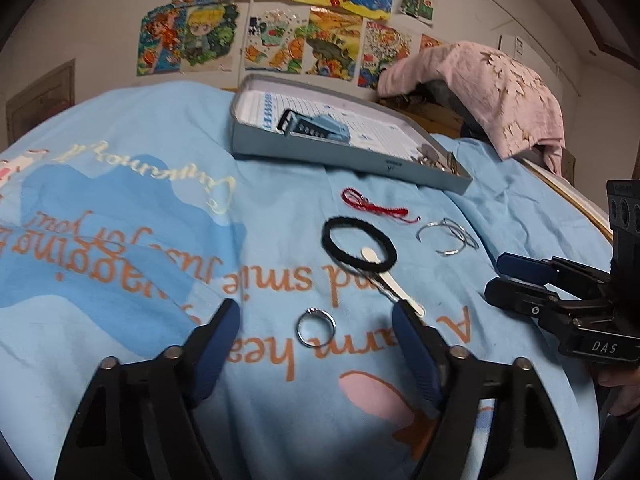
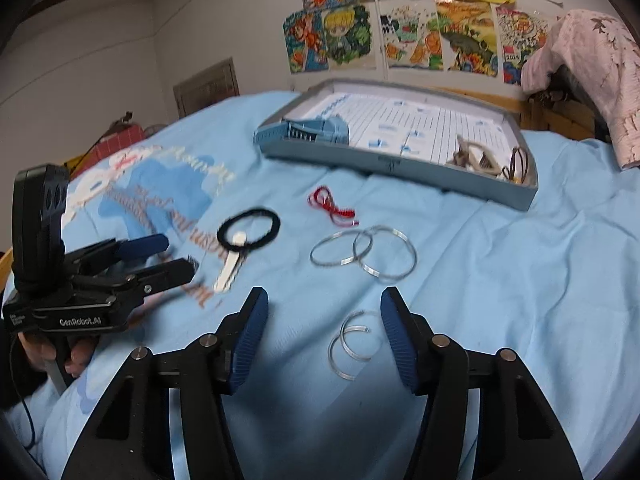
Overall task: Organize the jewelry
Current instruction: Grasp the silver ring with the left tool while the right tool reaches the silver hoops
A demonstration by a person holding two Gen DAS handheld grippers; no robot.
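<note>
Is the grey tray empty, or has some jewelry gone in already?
Not empty: the grey tray already holds a few pieces in its right-hand corner.

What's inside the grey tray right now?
In the grey tray: a blue box at left, tangled jewelry in the right corner. Its near wall hides some of the floor.

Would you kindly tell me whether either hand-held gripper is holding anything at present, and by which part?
Nothing is held. The left hand-held gripper brackets a small silver ring; the right hand-held gripper brackets two thin open silver hoops.
</note>
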